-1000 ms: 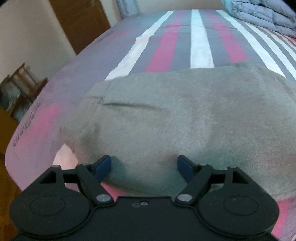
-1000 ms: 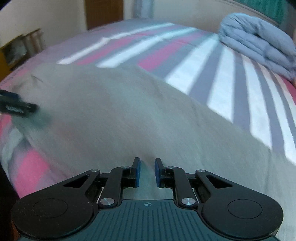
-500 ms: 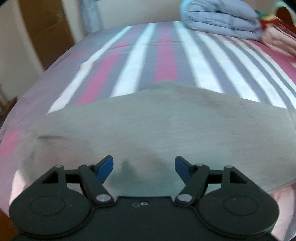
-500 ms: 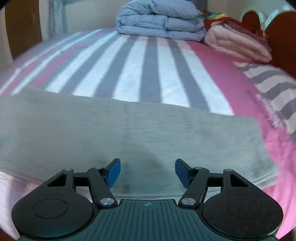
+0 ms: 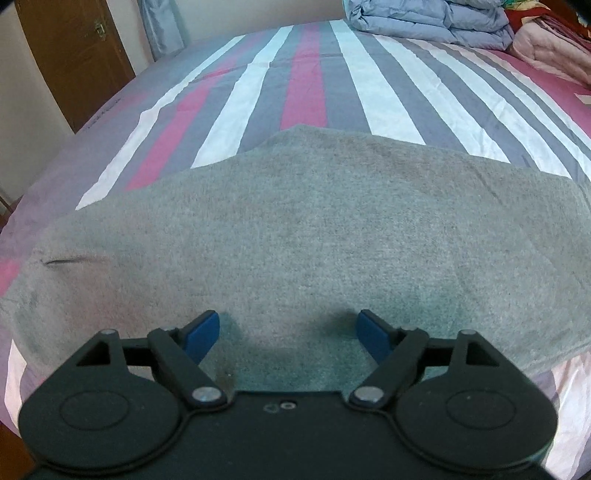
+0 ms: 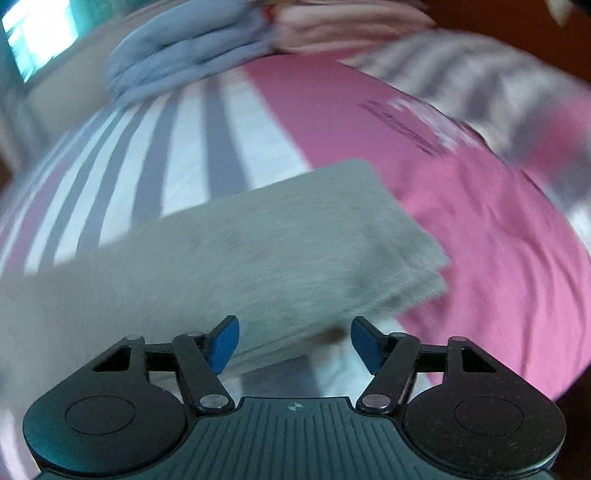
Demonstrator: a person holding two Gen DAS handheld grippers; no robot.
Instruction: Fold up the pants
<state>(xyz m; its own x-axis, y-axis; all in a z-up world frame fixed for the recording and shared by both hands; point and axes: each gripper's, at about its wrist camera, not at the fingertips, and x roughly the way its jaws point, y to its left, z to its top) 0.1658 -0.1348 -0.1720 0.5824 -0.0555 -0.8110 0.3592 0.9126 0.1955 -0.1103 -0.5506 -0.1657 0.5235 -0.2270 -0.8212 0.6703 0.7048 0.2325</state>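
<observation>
Grey pants [image 5: 295, 236] lie flat on the striped bed, folded lengthwise into a long band. My left gripper [image 5: 290, 332] is open and empty, just above the pants' near edge. In the blurred right wrist view the pants' right end [image 6: 295, 236] shows with a layered corner. My right gripper [image 6: 295, 338] is open and empty over the near edge close to that corner.
The striped bed sheet [image 5: 306, 81] stretches away beyond the pants. A folded blue quilt [image 5: 424, 18] and pink bedding [image 5: 546, 48] lie at the far end. A brown door [image 5: 70, 55] stands at the far left. A pink sheet area [image 6: 480, 229] lies right of the pants.
My right gripper has opened, letting go of the pants, and swung right towards the pants' end. My left gripper stayed open and shifted slightly right over the pants.
</observation>
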